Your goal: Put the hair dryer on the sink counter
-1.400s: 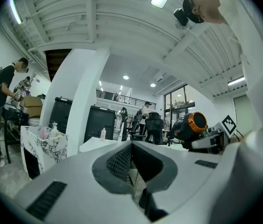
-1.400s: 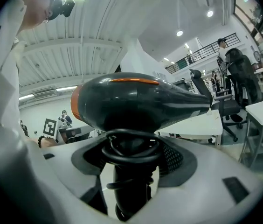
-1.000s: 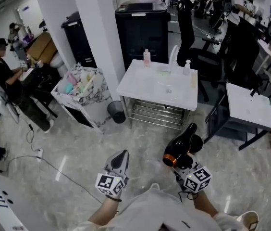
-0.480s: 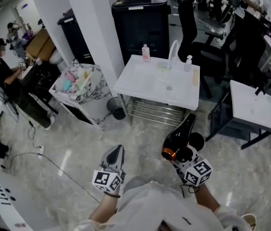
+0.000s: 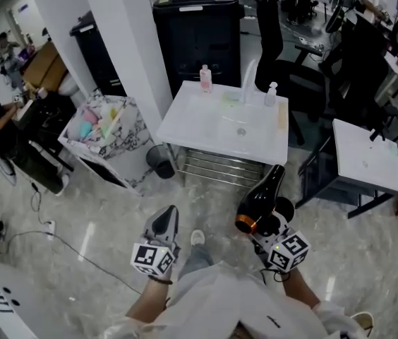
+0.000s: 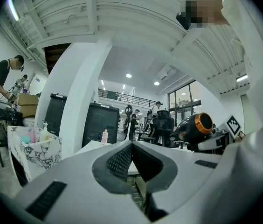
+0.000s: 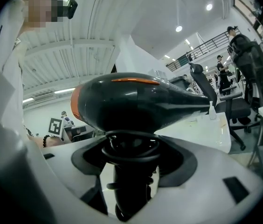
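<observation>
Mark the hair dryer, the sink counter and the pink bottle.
hair dryer (image 5: pixel 262 200): head view, on its black barrel.
sink counter (image 5: pixel 192 122): head view, on the bare left part of its top.
pink bottle (image 5: pixel 204 80): head view, on its body.

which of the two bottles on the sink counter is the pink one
The pink bottle stands at the sink counter's far left corner, left of the faucet; the pale pump bottle stands right of the faucet.
</observation>
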The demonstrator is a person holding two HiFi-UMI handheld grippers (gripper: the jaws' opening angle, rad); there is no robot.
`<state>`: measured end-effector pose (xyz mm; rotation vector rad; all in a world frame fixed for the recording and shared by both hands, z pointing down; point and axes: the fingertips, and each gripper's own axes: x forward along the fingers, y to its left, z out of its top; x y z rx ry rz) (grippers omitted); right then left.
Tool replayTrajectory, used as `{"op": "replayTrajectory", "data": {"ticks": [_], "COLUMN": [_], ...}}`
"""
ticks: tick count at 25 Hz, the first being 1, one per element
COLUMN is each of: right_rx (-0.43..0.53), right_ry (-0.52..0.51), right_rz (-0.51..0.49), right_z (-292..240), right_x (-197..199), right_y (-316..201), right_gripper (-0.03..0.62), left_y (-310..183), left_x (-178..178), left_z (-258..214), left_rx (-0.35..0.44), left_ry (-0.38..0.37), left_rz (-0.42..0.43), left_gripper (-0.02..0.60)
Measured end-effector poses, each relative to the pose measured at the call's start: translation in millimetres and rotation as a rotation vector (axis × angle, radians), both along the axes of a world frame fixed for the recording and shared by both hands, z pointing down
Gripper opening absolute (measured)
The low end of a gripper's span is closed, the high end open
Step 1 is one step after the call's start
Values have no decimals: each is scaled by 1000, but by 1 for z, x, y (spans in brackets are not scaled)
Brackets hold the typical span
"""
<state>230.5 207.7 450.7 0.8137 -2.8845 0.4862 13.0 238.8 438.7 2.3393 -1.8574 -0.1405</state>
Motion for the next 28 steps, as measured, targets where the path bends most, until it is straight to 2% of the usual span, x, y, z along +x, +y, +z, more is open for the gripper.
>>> {"op": "replayTrajectory", "data": {"ticks": [5, 16, 24, 28], "right_rx": [0, 8, 8, -13], "right_ry": [15, 31, 53, 59], "right_rz": [15, -19, -4, -9], "right_z": [0, -3, 6, 9], "right_x": [-31, -138, -191, -210], "right_y": [-47, -138, -184, -201], "right_gripper": [311, 311, 311, 311], "left_y": [-55, -163, -218, -240], "left_x": [-30, -111, -154, -172], "left_z": [0, -2, 8, 8], "left_rx": [9, 9, 3, 2], "left_ry": [16, 19, 33, 45], "left_rz": [19, 60, 116, 118], "left_gripper": [23, 23, 23, 23]}}
